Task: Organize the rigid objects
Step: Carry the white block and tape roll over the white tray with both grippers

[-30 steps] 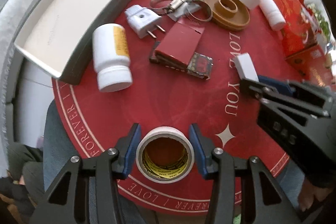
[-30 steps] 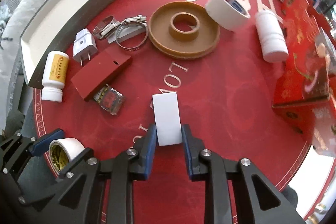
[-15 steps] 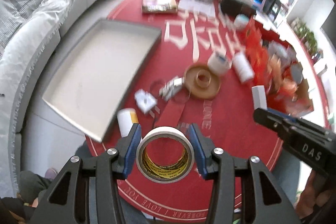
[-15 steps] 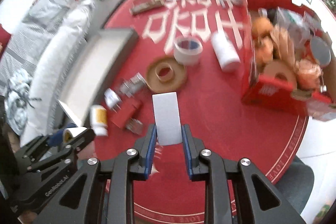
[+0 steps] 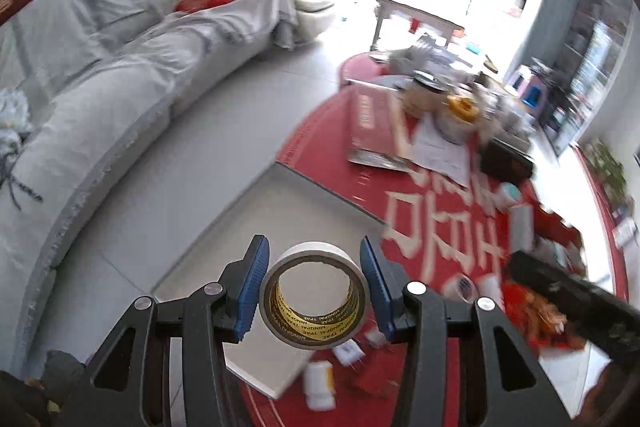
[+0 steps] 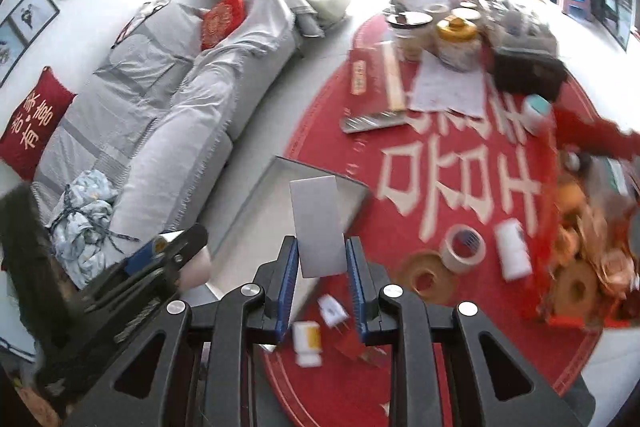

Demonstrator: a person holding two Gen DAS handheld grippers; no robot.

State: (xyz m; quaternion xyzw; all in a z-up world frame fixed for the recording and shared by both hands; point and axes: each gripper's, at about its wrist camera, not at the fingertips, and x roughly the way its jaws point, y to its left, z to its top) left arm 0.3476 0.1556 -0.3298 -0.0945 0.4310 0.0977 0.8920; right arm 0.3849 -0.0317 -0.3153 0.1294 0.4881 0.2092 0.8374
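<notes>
In the left wrist view my left gripper is shut on a white tape roll with a yellow-and-black inner label, held high above the white tray. In the right wrist view my right gripper is shut on a flat white block, which stands upright between the blue pads over the tray's corner. The left gripper shows at lower left there. The right gripper shows as a black shape at the right of the left view.
On the red round table lie a white pill bottle, a white plug, a brown ring disc, a masking tape roll and a white bottle. A red box of goods stands at right, a grey sofa at left.
Both grippers have risen well above the table, carrying the tape roll and the white block. Both views have tilted up, so the sofa and room now show.
</notes>
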